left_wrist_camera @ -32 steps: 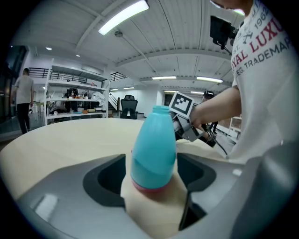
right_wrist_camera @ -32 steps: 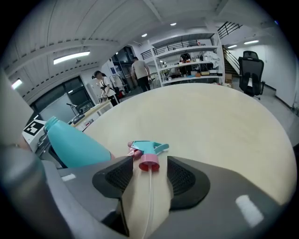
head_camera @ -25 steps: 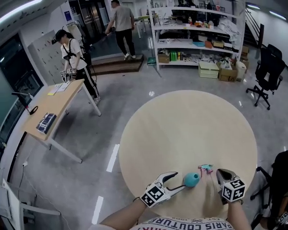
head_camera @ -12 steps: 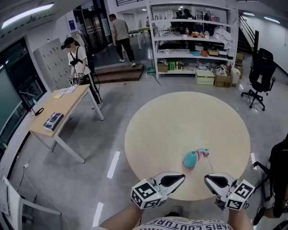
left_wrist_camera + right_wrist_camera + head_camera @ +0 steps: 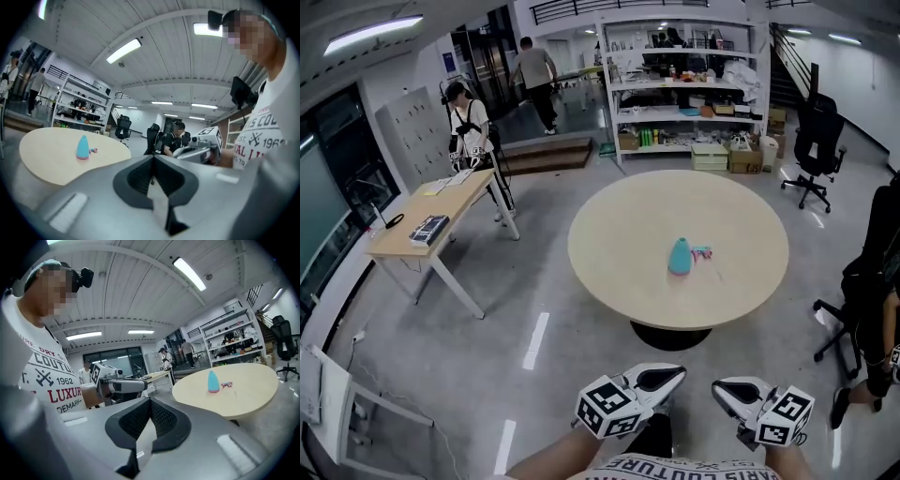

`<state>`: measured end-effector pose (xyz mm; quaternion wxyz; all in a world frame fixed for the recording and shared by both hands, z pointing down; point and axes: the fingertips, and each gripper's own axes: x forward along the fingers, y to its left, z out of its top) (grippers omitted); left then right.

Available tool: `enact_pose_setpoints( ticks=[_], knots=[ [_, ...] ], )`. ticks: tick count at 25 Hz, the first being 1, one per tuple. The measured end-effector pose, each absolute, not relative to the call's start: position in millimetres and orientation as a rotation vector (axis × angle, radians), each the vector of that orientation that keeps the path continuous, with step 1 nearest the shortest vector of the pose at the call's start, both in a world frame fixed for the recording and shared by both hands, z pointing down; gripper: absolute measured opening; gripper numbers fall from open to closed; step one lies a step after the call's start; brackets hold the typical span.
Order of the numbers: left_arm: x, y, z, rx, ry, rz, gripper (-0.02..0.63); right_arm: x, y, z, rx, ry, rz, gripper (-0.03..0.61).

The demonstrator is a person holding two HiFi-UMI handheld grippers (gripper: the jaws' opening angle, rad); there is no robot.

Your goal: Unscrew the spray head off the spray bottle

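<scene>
Both left gripper [image 5: 679, 375] and right gripper [image 5: 719, 386] sit closed, empty, well apart from the spray bottle [image 5: 680, 256].

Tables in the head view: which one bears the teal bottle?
The round table; the teal bottle stands on it, the rectangular desk at left has none.

Round table [image 5: 741, 216]: bottle [image 5: 679, 256], spray head [image 5: 702, 252]

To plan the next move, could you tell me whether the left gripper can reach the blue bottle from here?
Probably not. The left gripper, shut, sits near the body, and floor lies between it and the table holding the bottle. Nothing blocks the way; a step closer should do.
</scene>
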<state>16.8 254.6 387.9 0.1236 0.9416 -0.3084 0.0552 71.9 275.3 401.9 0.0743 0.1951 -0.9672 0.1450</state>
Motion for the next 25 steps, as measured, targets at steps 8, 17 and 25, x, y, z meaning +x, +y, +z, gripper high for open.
enact_pose_setpoints(
  ticks=[8,17,25],
  knots=[
    [44.3,338.2,342.8,2.819,-0.885,0.224,0.002,94.0,345.4,348.3,0.658,-2.945,0.366,0.002],
    [42.7,386.1,330.5,2.839,-0.875,0.192,0.002,90.0,387.8,338.2,0.679,-2.944,0.311,0.001],
    [34.2,407.2,333.4,2.837,-0.874,0.171,0.002,83.8,407.5,341.5,0.681,-2.923,0.315,0.002]
  ],
)
